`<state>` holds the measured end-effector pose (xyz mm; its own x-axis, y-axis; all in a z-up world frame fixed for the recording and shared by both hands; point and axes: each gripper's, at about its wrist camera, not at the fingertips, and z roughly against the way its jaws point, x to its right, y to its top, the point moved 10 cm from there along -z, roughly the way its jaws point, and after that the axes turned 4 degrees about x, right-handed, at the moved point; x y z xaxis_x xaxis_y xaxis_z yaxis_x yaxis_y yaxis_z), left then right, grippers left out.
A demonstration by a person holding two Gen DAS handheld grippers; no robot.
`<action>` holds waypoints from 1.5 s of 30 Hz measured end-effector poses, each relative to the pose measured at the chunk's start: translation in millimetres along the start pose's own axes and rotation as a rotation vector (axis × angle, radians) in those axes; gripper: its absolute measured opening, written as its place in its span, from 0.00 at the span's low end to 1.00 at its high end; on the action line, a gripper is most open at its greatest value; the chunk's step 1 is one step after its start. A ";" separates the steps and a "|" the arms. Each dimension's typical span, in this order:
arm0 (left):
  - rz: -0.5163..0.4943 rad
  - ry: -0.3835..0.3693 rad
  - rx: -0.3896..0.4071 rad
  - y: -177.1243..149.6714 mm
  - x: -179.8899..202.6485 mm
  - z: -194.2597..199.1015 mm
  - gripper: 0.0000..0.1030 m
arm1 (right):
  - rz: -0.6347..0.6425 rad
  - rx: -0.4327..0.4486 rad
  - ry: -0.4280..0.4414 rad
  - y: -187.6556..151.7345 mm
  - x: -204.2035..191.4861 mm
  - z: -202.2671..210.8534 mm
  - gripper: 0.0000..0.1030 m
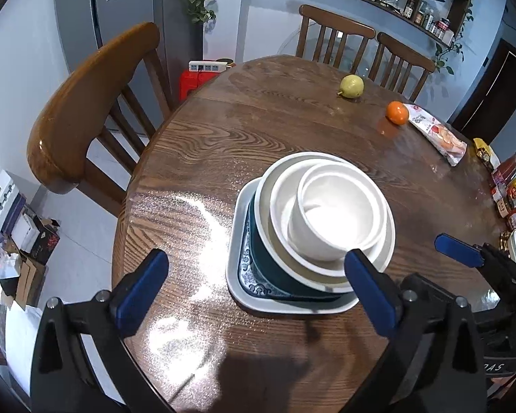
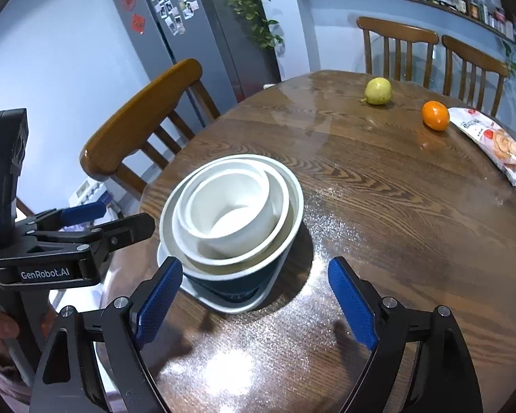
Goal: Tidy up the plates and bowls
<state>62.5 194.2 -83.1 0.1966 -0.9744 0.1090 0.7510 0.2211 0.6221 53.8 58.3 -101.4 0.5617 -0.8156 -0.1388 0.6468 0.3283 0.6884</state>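
Note:
A stack of dishes stands on the round wooden table (image 1: 223, 130). At the bottom lies a square white plate (image 1: 237, 275), then a blue-patterned plate (image 1: 248, 268), a dark teal bowl (image 1: 275, 270), a white bowl (image 1: 282, 206) and a small white bowl (image 1: 340, 213) tilted inside it. My left gripper (image 1: 254, 261) is open in front of the stack, with nothing between its pads. My right gripper (image 2: 254, 265) is open too, just short of the teal bowl (image 2: 237, 280) and touching nothing. In the right wrist view the left gripper (image 2: 124, 215) sits left of the stack.
A pear (image 1: 351, 86), an orange (image 1: 397, 112) and a snack packet (image 1: 437, 134) lie on the far side of the table. Several small packets and jars (image 1: 509, 192) crowd the right edge. Wooden chairs (image 1: 86, 103) stand around the table.

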 end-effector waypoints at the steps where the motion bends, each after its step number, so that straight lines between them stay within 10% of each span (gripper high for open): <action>1: -0.001 -0.001 0.001 -1.0 -0.3 0.7 0.99 | 0.005 0.002 -0.005 -0.8 -0.3 0.9 0.85; 45: -0.093 0.029 -0.029 -29.7 1.4 11.1 0.99 | 0.092 0.008 -0.016 -16.7 -19.4 11.9 0.85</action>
<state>33.5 185.8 -92.8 0.1430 -0.9893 0.0292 0.7844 0.1313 0.6062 26.0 63.0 -101.7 0.6102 -0.7897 -0.0636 0.5888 0.3984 0.7033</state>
